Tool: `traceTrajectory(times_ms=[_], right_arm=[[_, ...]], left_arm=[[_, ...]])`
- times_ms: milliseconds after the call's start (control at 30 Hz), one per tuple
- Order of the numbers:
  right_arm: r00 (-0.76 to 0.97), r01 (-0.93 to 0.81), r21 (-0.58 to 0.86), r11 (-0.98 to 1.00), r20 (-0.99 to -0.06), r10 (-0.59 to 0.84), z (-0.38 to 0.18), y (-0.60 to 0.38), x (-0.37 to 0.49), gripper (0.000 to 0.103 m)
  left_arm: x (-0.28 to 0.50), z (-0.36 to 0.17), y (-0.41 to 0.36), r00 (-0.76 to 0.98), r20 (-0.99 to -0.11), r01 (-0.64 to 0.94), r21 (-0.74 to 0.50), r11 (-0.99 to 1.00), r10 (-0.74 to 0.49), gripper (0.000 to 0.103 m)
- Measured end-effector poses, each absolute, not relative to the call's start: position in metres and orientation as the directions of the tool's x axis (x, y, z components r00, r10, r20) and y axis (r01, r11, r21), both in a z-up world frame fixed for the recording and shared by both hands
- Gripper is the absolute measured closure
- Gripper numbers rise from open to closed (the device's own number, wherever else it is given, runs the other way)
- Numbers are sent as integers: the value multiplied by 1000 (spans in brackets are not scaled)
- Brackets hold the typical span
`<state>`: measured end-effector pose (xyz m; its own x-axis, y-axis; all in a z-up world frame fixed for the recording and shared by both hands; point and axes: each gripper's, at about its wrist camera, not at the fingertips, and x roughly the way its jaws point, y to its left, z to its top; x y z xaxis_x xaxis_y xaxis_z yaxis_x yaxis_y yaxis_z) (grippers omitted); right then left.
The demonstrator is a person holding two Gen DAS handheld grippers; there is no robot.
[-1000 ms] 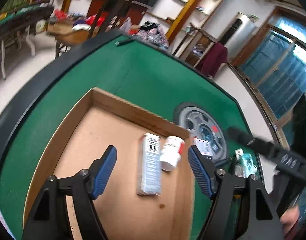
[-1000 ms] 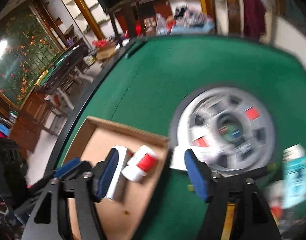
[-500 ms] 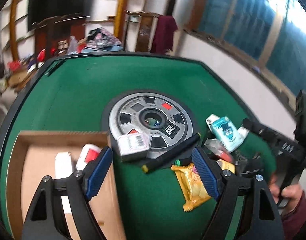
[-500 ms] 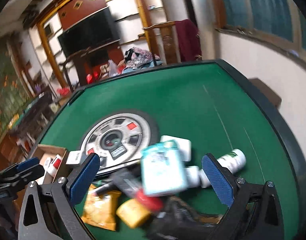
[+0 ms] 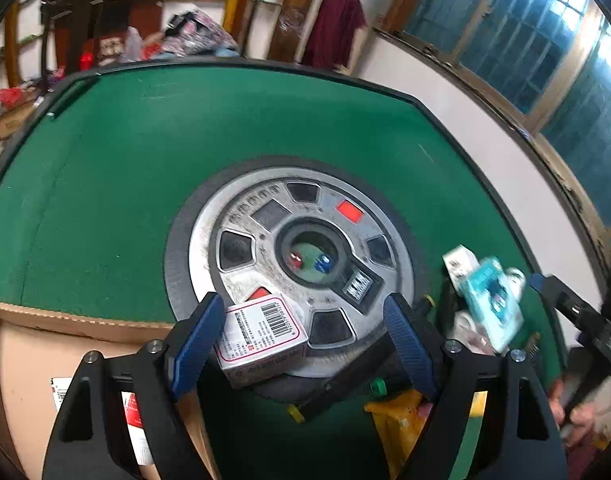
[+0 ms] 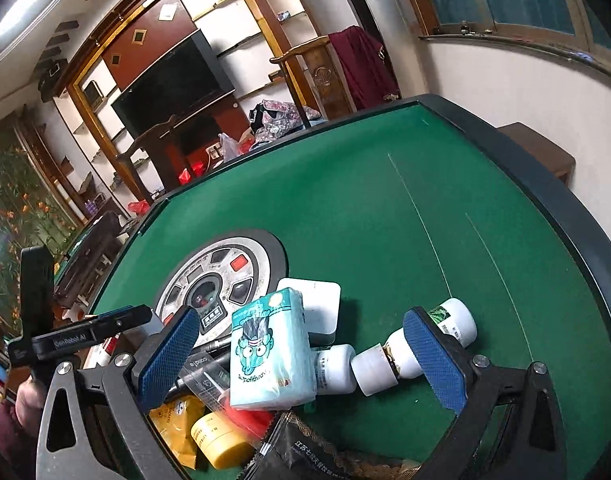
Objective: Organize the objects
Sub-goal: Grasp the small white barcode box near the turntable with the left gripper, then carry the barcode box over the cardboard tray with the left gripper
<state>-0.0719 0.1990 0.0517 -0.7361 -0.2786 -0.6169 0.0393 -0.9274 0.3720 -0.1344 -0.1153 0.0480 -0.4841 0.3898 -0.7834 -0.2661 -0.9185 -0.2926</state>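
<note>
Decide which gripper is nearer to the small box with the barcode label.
Left. The left gripper has the barcoded box between its open fingers, beside the left one. The right gripper sits over the pile, around the blue tissue pack, off to the side.

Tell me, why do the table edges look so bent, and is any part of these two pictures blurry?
Left wrist view: the fisheye lens bows the green table into a curve; the teal tissue pack is smeared by motion blur, while the barcoded box stays readable. Right wrist view: same bending of the table rim, but sharper; the tissue pack's cartoon is crisp, and window daylight lights the wall.
</note>
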Motion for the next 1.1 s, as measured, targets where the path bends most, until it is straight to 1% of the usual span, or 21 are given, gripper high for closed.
traceTrajectory(times_ms=[133, 167, 267, 333, 433, 533, 600, 667, 700, 733, 800, 833, 967, 1000, 1067, 1100], right_arm=[[-720, 23, 378, -925, -636, -278, 42, 200, -75, 0], [-714, 19, 381, -925, -642, -279, 40, 200, -76, 0], [-703, 13, 387, -922, -652, -283, 36, 199, -78, 0], [-704, 11, 379, -925, -654, -276, 35, 199, -78, 0], [-702, 10, 369, -930, -659, -269, 35, 197, -79, 0], [-700, 12, 350, -937, -666, -258, 34, 193, -81, 0], [-699, 18, 337, -941, -668, -253, 33, 191, -81, 0], [-699, 21, 333, -943, -669, -252, 32, 191, -80, 0], [-699, 21, 334, -942, -669, -253, 31, 191, -80, 0], [-699, 21, 333, -943, -669, -252, 31, 191, -80, 0], [-699, 20, 332, -943, -670, -251, 29, 192, -78, 0], [-699, 20, 333, -943, -670, -252, 29, 192, -78, 0], [-697, 28, 337, -941, -668, -260, 30, 191, -77, 0], [-697, 28, 335, -942, -669, -258, 29, 190, -77, 0], [-697, 27, 333, -943, -670, -257, 29, 190, -77, 0], [-697, 27, 333, -943, -670, -256, 29, 190, -77, 0]], left_arm=[[-126, 50, -124, -378, -774, -349, -390, -852, 509, 22], [-125, 50, -124, -374, -775, -356, -387, -851, 509, 22], [-123, 53, -125, -412, -789, -374, -310, -874, 455, 22], [-122, 55, -120, -446, -804, -401, -213, -891, 393, 22], [-126, 49, -103, -423, -835, -469, -129, -874, 351, 22], [-132, 37, -93, -387, -861, -482, -117, -868, 331, 22], [-134, 28, -89, -324, -878, -490, -164, -856, 353, 22], [-126, 20, -81, -290, -895, -520, -150, -841, 339, 27], [-123, 17, -78, -274, -901, -533, -149, -833, 337, 38], [-117, 17, -76, -259, -902, -544, -161, -824, 347, 46], [-112, 20, -74, -265, -900, -544, -158, -824, 347, 55], [-108, 24, -76, -271, -890, -542, -175, -822, 368, 57], [-106, 33, -87, -293, -852, -512, -243, -824, 433, 57], [-106, 32, -88, -297, -854, -505, -239, -830, 427, 57], [-104, 23, -87, -291, -880, -495, -198, -846, 376, 57], [-102, 21, -86, -292, -879, -497, -198, -845, 378, 57]])
